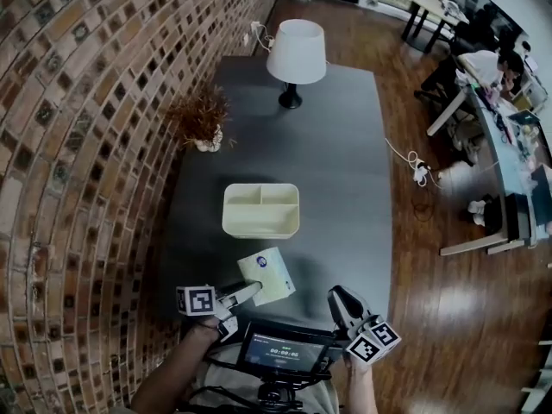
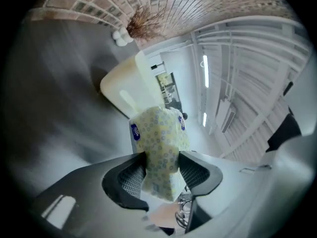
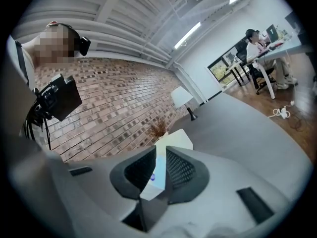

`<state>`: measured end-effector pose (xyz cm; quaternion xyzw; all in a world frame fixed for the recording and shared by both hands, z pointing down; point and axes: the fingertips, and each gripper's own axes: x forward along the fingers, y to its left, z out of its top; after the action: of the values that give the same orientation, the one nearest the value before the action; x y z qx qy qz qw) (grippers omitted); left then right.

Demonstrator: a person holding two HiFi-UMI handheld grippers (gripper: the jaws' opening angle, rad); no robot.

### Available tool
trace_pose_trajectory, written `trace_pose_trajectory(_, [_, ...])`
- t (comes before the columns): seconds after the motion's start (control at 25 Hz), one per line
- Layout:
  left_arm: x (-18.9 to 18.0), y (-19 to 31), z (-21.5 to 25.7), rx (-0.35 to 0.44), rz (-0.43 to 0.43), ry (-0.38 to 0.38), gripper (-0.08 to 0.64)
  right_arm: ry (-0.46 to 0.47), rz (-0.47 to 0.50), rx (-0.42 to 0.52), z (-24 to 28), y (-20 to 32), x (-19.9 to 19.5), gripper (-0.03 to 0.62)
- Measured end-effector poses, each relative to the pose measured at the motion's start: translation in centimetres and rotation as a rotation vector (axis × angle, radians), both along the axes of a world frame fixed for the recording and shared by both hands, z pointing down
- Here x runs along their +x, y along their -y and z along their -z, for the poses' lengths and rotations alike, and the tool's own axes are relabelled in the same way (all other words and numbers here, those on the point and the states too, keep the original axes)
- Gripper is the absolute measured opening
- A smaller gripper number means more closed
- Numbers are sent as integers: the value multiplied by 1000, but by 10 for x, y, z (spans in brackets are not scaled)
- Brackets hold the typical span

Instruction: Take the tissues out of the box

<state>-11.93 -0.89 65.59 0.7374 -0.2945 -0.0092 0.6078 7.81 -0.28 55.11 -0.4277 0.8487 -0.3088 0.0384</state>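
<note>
Your left gripper (image 1: 253,291) pinches the tissue pack (image 1: 272,272) at lower centre; your right gripper (image 1: 337,295), barely parted, holds nothing.

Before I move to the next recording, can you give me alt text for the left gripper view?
The left gripper is shut on a soft tissue pack with a yellow pattern, over a grey table. Behind the pack are a cream tray, a dried plant and a brick wall.
</note>
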Motion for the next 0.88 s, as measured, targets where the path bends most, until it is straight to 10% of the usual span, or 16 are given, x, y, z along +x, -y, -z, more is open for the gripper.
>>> trace_pose_trajectory(0.24, [-69,43,144,344,227,-278,207,50,-31,126,65,21,9,54])
trace_pose_trajectory(0.52, [-95,50,316,796,195,-431,207,79,-48,308,146,30,18,46])
trace_pose_trajectory(0.88, [-88,53,335,849,220,-459,207,102,0,406,181,34,-9,44])
